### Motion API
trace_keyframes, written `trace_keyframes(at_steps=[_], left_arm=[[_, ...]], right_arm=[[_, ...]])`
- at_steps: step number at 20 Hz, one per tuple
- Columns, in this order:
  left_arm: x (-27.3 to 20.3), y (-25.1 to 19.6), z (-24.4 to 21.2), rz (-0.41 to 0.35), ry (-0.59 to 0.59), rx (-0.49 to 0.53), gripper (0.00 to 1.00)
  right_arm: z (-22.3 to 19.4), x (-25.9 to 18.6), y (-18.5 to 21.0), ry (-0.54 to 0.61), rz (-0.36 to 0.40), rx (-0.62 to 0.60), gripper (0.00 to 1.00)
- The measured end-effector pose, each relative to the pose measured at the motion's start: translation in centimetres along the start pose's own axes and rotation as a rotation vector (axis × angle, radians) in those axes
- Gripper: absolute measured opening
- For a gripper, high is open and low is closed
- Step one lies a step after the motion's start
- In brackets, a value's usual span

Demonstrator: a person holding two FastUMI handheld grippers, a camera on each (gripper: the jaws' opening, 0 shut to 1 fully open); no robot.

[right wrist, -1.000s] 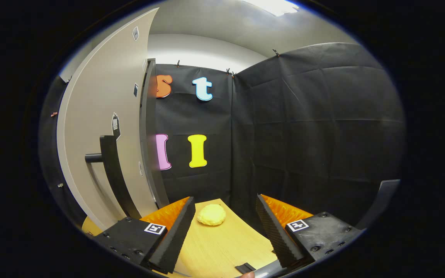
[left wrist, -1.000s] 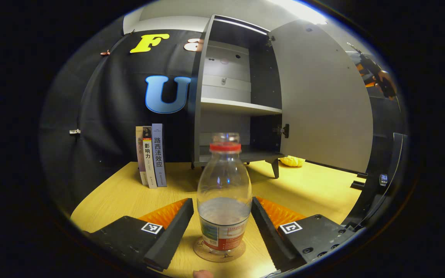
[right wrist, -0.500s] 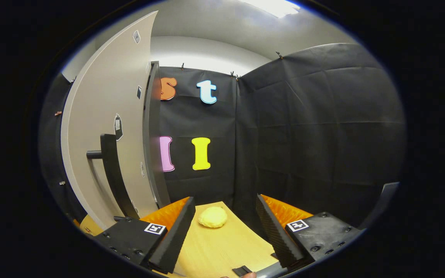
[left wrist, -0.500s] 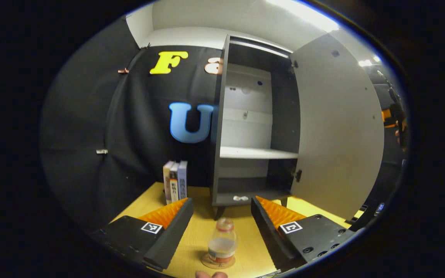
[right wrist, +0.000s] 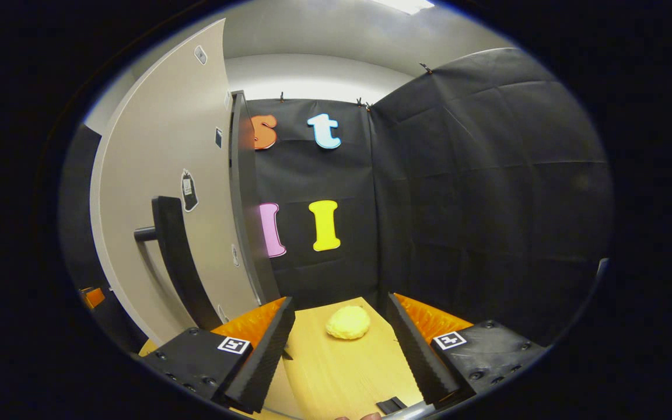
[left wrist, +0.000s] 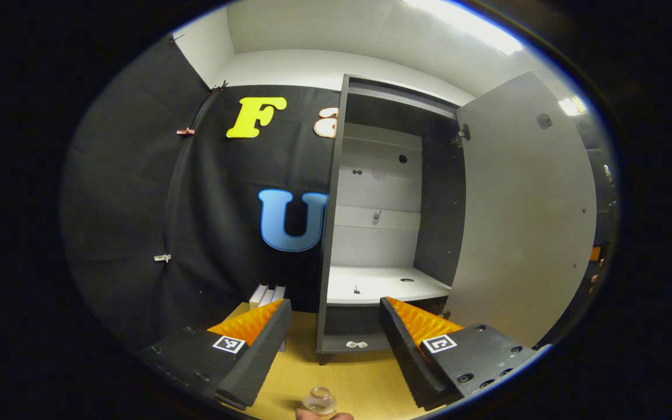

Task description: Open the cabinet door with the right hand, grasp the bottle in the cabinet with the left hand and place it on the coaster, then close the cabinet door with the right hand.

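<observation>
The clear bottle (left wrist: 319, 401) with a little liquid stands on the table at the bottom edge of the left gripper view, seen from above. My left gripper (left wrist: 333, 303) is open, high above and behind the bottle, with nothing between its fingers. Ahead stands the dark cabinet (left wrist: 371, 233), its grey door (left wrist: 522, 216) swung wide open to the right. In the right gripper view the door's outer face (right wrist: 155, 192) fills the left side, with its dark handle (right wrist: 170, 256). My right gripper (right wrist: 340, 298) is open and empty, to the right of that handle and apart from it.
A few books (left wrist: 269, 293) stand left of the cabinet. A yellow lump (right wrist: 347, 322) lies on the wooden table (right wrist: 336, 373) just beyond the right fingers. Black cloth walls close in behind and to the right.
My left gripper has risen and drawn back from the bottle, which stays standing on its coaster and has shrunk to the view's bottom edge. The right gripper has shifted slightly beside the door.
</observation>
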State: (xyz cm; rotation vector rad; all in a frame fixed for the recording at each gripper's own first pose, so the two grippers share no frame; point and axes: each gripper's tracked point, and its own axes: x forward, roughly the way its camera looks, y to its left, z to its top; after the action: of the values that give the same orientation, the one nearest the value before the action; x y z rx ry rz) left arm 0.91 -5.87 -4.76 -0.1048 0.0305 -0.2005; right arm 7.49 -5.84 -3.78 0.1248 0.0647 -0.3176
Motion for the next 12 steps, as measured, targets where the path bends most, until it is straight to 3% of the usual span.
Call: trace_keyframes(at_steps=[4, 7, 12], left_arm=[[0.6, -0.5, 0.7, 0.016, 0.003, 0.021, 0.92], [0.8, -1.1, 1.3, 0.007, -0.001, 0.024, 0.96], [0.7, -2.0, 0.7, -0.016, 0.003, 0.034, 0.92]], right_arm=[[0.0, -0.1, 0.2, 0.003, 0.02, -0.013, 0.97], [-0.3, -0.2, 0.7, 0.017, 0.017, 0.02, 0.97], [-0.1, -0.2, 0.8, 0.012, 0.006, 0.012, 0.98]])
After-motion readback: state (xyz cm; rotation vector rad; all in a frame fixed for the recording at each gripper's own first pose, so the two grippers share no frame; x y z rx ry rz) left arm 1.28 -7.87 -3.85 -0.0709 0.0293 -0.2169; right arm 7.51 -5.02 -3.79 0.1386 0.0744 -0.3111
